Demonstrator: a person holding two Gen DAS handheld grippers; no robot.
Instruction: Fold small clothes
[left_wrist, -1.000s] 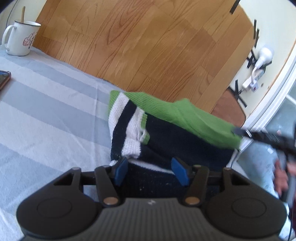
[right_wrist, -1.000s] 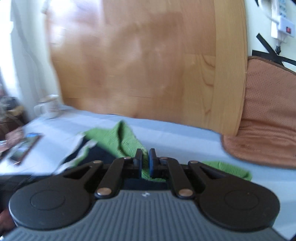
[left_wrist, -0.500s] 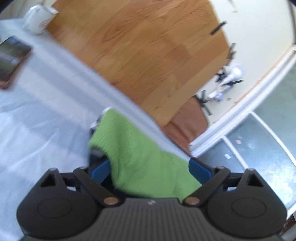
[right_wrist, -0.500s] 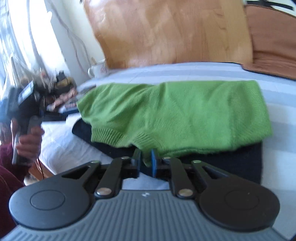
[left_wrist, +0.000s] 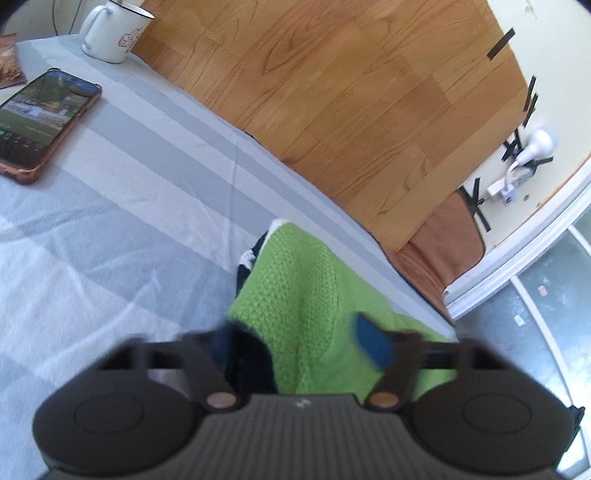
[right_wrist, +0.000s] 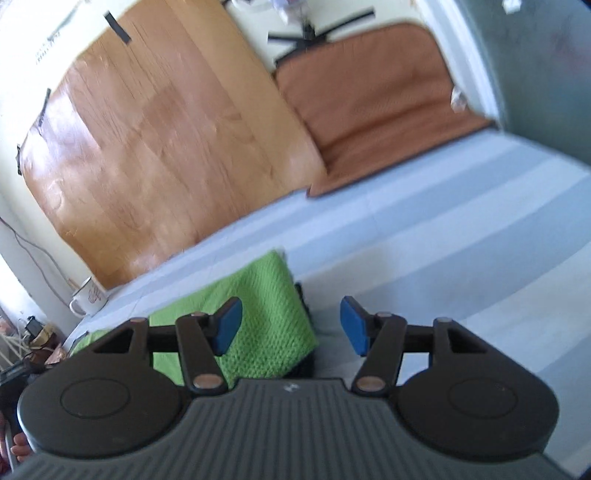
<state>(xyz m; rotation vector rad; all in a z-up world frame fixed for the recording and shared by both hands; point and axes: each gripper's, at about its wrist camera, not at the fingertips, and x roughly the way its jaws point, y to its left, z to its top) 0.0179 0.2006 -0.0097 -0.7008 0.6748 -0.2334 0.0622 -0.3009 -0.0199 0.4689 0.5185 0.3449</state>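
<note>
A small knitted sweater (left_wrist: 314, 295), green on top with navy and white stripes showing at its edge, lies folded on the striped grey-blue sheet (left_wrist: 110, 229). My left gripper (left_wrist: 299, 347) is open, its blurred blue pads apart just above the sweater's near end, holding nothing. In the right wrist view the sweater (right_wrist: 266, 314) lies under and left of my right gripper (right_wrist: 291, 325), which is open and empty, its right pad over bare sheet (right_wrist: 461, 236).
A phone in a pink case (left_wrist: 40, 118) and a white mug (left_wrist: 110, 33) sit at the far left of the sheet. A wooden board (left_wrist: 332, 92) leans on the wall behind. A brown cushion (right_wrist: 376, 96) lies at the far right.
My right gripper has opened and let go of the green edge it was holding. My left gripper has narrowed somewhat but stays open. The green half now lies over the dark half.
</note>
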